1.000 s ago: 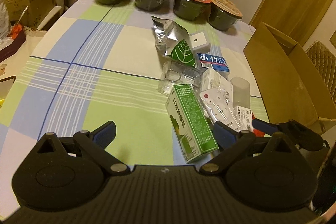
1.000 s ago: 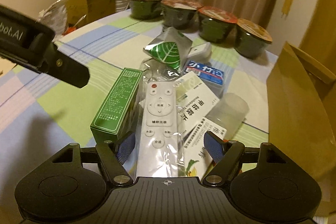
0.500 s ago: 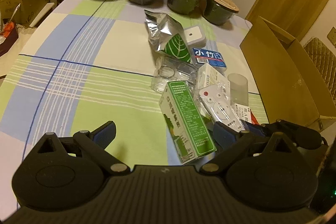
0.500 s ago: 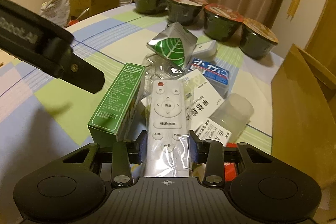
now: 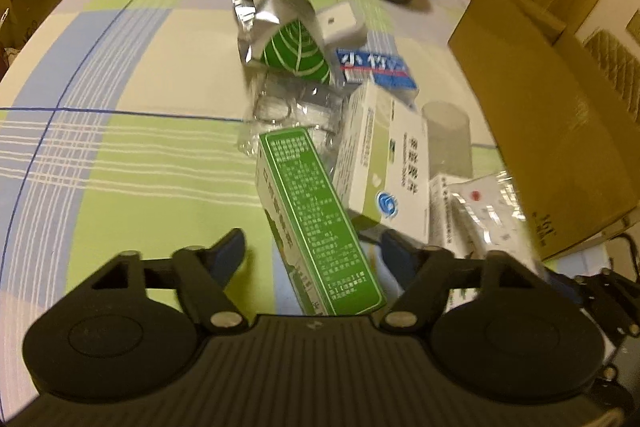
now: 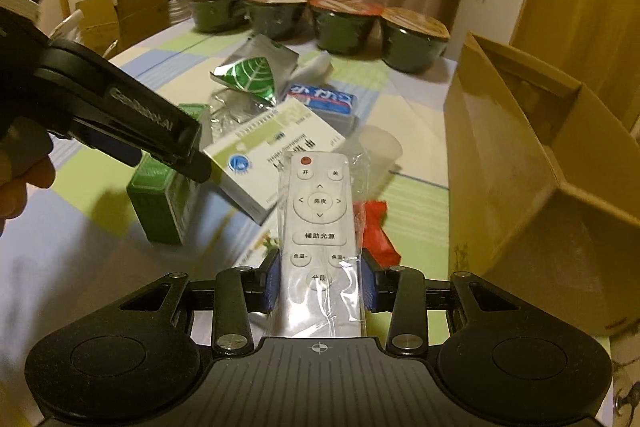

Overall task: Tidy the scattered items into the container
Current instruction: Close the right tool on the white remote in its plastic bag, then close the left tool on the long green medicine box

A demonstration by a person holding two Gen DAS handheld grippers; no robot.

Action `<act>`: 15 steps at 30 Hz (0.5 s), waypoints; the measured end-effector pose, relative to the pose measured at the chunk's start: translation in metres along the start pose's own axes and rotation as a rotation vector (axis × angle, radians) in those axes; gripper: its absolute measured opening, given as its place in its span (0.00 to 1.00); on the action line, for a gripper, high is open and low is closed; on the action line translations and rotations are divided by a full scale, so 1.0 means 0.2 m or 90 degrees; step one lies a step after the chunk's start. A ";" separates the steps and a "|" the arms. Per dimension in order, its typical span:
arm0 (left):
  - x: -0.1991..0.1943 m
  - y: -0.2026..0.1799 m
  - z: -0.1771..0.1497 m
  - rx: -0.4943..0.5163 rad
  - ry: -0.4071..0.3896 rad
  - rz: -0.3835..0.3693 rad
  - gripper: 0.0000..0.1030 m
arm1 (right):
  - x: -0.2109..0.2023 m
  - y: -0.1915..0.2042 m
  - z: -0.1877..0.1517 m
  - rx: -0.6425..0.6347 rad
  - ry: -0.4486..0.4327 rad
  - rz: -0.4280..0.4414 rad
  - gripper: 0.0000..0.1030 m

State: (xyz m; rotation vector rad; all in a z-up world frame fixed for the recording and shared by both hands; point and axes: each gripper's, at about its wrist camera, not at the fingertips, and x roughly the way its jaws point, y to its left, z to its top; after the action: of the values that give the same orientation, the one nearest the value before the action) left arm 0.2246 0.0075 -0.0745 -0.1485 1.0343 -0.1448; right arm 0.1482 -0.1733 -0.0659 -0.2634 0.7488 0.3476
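While the right gripper [image 6: 320, 283] pinches a white remote [image 6: 319, 223] in its clear plastic wrap, blue pads pressed to both sides, remote lifted off the pile and pointing forward, the left gripper [image 5: 314, 253] has jaws spread wide with the near end of a green box [image 5: 316, 223] between them, neither pad touching it as far as visible. Green box lies flat on the checked tablecloth [image 5: 132, 155]. Just right of it a white medicine box [image 5: 386, 163] leans tilted, and a red packet [image 6: 378, 227] sits on the table under the remote. Beyond those: a crumpled clear wrapper [image 5: 292, 115], a frosted plastic cup [image 5: 448, 135] on its side, a blue packet [image 5: 374, 67], a silver pouch [image 5: 280, 31] with a green leaf, a small white square device [image 5: 340, 23]. Open cardboard box [image 6: 532, 155] stands at the right table edge, near the pile. Four lidded bowls [image 6: 340, 23] in a row at the far edge, curtain behind.
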 end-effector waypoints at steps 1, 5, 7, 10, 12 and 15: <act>0.01 0.00 0.00 0.009 0.005 0.006 0.61 | 0.00 -0.01 -0.01 0.002 0.000 0.000 0.41; -0.03 0.01 -0.02 0.049 0.015 0.015 0.31 | -0.01 -0.02 -0.02 0.010 -0.002 0.004 0.41; -0.05 0.03 -0.03 0.068 0.016 0.025 0.26 | -0.01 -0.02 -0.02 0.011 -0.005 0.007 0.41; -0.06 0.05 -0.03 0.082 0.020 0.022 0.26 | -0.01 -0.01 -0.02 0.015 -0.007 0.010 0.41; -0.06 0.05 -0.02 0.087 0.022 0.019 0.38 | -0.01 -0.01 -0.02 0.019 -0.005 0.011 0.41; -0.05 0.04 0.01 0.099 0.020 0.022 0.42 | 0.00 -0.01 -0.01 0.022 -0.004 0.011 0.41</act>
State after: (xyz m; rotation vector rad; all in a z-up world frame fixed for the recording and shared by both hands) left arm 0.2213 0.0164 -0.0674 0.0137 1.0522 -0.1960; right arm 0.1477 -0.1763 -0.0667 -0.2240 0.7513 0.3521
